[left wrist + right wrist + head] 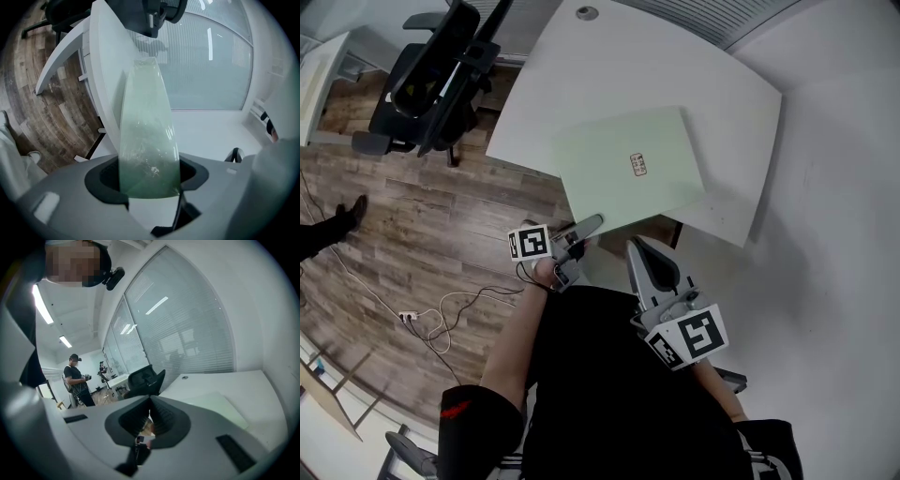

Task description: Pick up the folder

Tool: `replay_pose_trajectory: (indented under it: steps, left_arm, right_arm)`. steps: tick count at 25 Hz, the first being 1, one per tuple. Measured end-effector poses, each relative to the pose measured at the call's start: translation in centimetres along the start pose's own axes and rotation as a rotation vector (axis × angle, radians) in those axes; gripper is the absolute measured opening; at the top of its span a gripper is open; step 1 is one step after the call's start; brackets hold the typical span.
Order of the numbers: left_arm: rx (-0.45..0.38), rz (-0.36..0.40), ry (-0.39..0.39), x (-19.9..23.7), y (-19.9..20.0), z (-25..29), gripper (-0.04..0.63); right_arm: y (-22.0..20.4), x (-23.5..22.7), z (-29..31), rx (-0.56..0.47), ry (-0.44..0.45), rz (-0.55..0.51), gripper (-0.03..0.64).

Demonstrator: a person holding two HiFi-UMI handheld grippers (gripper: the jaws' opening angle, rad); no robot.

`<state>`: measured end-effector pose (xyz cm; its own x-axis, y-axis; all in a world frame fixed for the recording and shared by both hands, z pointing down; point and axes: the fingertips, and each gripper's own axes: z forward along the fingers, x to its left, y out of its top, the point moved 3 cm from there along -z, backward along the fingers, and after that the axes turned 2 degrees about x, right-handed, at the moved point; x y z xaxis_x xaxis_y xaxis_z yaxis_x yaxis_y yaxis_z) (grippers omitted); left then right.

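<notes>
A pale green translucent folder (628, 187) with a small label lies on the white table (609, 66), its near edge past the table's front edge. My left gripper (589, 224) has its near-left corner. In the left gripper view the folder (147, 131) fills the gap between the jaws, touches both, and rises away from the table (101, 70). My right gripper (636, 247) hangs below the table's front edge, close to the person's body, shut and with nothing in it. Its own view shows the jaws of the right gripper (149, 420) meeting, and the folder (220, 408) flat on the table beyond.
A black office chair (431, 84) stands at the table's left on the wooden floor. Cables and a power strip (422, 317) lie on the floor near the person's left side. A white wall runs along the right. Another person (77, 378) stands far off.
</notes>
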<state>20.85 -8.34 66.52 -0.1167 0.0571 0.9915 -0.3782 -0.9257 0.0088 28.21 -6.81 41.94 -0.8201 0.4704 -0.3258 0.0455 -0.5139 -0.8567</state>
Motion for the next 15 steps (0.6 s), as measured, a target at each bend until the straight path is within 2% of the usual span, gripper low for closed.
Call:
replay_pose_trajectory:
  steps: [3, 11, 15]
  left_arm:
    - [-0.001, 0.019, -0.017, -1.3, -0.2, -0.4, 0.282]
    - [-0.057, -0.007, -0.075, -6.7, -0.3, -2.3, 0.282]
    - [-0.082, 0.034, -0.091, -9.7, 0.0, -4.0, 0.282]
  right_arm:
    - [0.2, 0.2, -0.2, -0.014, 0.000, -0.009, -0.002]
    - [0.6, 1.0, -0.6, -0.045, 0.004, -0.013, -0.001]
    - [0.9, 1.7, -1.0, -0.062, 0.006, -0.014, -0.002]
